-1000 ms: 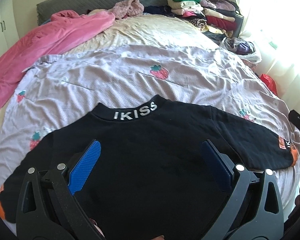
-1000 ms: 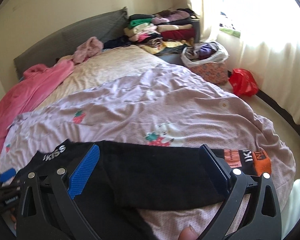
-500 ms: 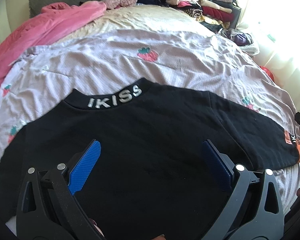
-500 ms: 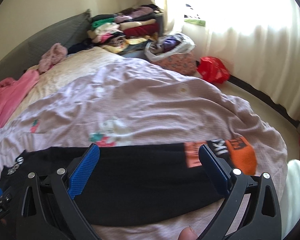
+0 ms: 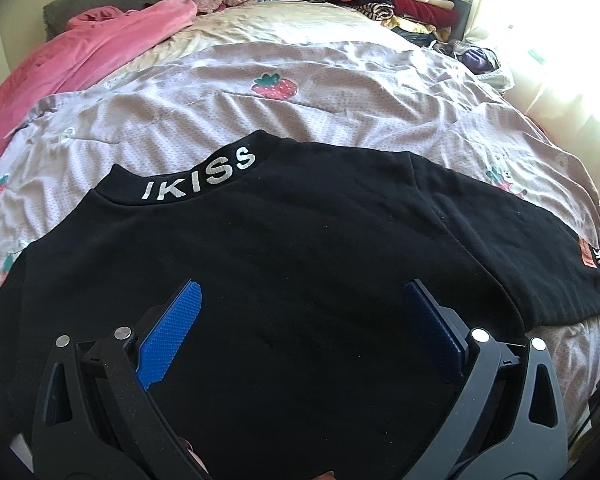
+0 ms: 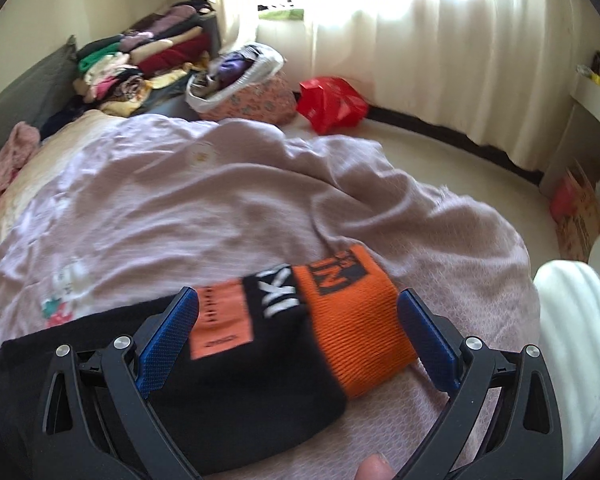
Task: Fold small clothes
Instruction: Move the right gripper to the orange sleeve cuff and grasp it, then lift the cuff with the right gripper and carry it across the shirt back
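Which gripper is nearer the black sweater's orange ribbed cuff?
Right. The right gripper straddles the orange ribbed cuff, jaws open; the left gripper hovers over the black sweater body, cuff far right.

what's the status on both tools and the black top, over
Left tool open over black top. Right tool open, straddling orange cuff. Top flat on quilt, unfolded. Nothing in the way.

Your left gripper (image 5: 300,312) hung wide open over the black sweater (image 5: 284,248), which lay flat on the strawberry sheet (image 5: 300,80), collar far, one sleeve stretched right.
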Action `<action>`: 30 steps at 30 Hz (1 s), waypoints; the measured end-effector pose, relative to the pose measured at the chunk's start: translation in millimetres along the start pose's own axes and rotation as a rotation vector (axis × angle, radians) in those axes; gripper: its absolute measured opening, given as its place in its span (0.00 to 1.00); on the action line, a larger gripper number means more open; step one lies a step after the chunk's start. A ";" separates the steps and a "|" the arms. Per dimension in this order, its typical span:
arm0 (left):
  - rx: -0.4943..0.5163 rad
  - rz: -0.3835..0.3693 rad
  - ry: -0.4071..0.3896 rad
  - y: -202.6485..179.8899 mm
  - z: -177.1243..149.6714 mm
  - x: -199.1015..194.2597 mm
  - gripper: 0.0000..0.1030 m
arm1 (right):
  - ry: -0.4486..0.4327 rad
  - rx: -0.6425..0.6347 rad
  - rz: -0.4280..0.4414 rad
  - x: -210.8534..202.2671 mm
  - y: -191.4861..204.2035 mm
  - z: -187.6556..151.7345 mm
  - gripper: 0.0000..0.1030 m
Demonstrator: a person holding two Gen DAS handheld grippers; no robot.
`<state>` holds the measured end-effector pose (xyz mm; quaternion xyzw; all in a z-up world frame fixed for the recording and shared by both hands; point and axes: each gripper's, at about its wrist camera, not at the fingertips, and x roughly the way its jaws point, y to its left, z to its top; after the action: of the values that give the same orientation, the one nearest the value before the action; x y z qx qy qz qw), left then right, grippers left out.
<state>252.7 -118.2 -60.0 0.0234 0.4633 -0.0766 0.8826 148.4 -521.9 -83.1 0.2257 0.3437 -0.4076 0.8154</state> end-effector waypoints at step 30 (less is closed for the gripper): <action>-0.052 0.008 -0.028 23.6 -5.7 -32.9 0.92 | -0.190 -0.473 0.367 -108.4 115.8 -30.2 0.07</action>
<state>233.4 -90.5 -37.0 0.0011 0.4528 -0.0615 0.8895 185.2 -381.5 -12.2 0.0487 0.3048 -0.1817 0.9336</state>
